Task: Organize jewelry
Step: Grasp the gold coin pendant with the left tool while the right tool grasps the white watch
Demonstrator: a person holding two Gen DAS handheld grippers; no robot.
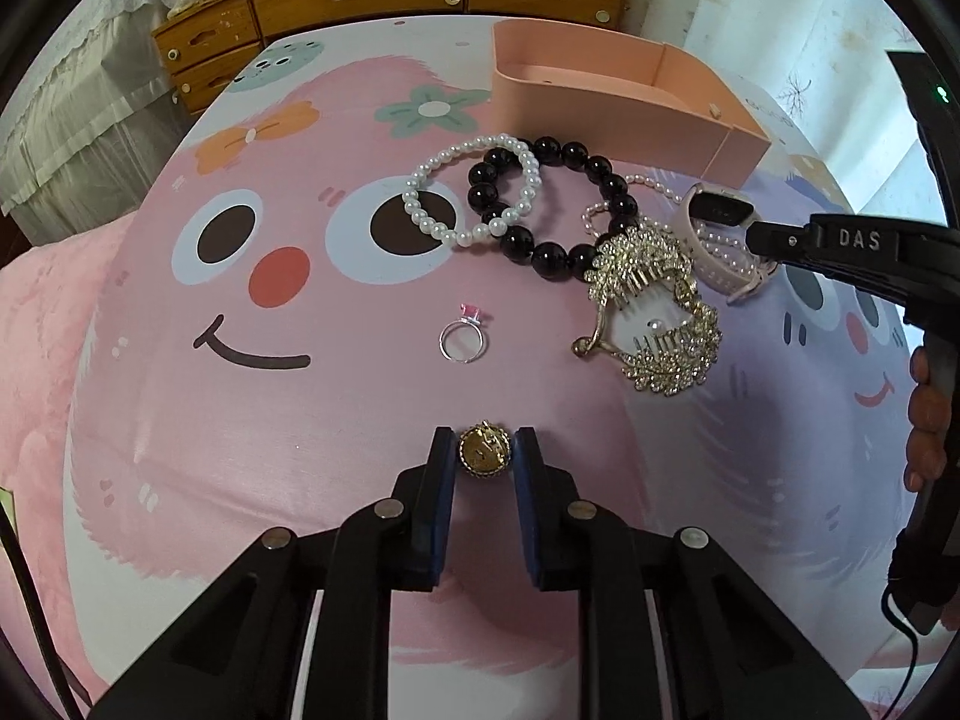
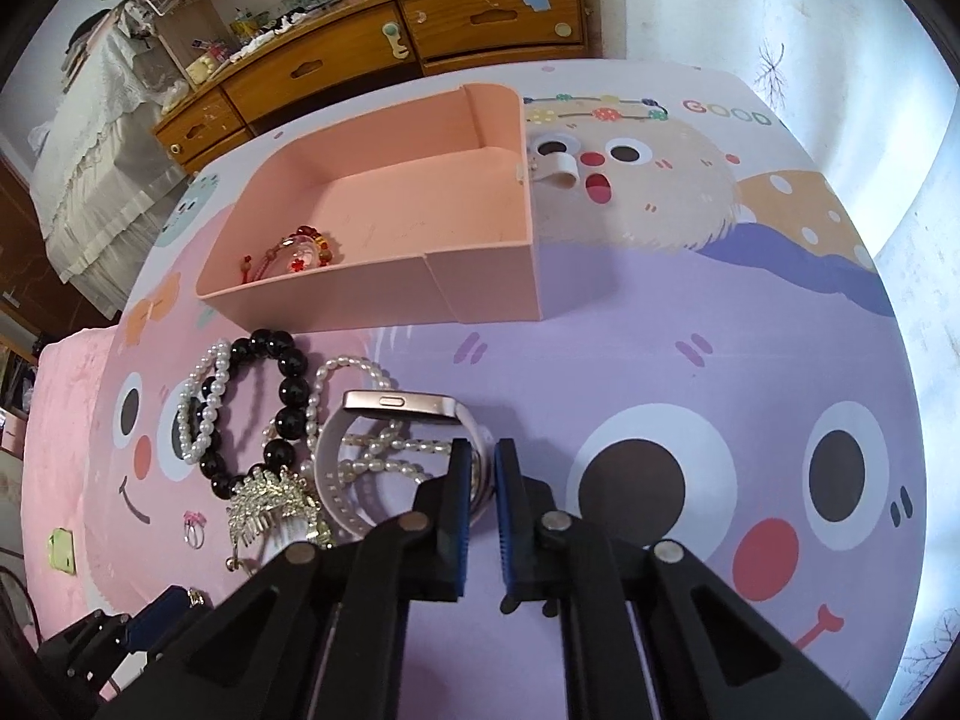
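Cartoon bedspread (image 1: pixel 180 450): left gripper (image 1: pixel 485 450) pinches gold brooch (image 1: pixel 485 451), right gripper (image 2: pixel 477 468) clamps watch (image 2: pixel 396 414) strap (both bound for pink box (image 2: pixel 372 294), I judge).

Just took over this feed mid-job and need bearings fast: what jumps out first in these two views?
The left gripper has its jaws shut on a round gold brooch low on the cartoon bedsheet. The right gripper has its jaws shut on the strap of a pale pink smartwatch. Beside the watch, a black bead bracelet, pearl bracelet and gold hair comb crowd together in front of the pink box.
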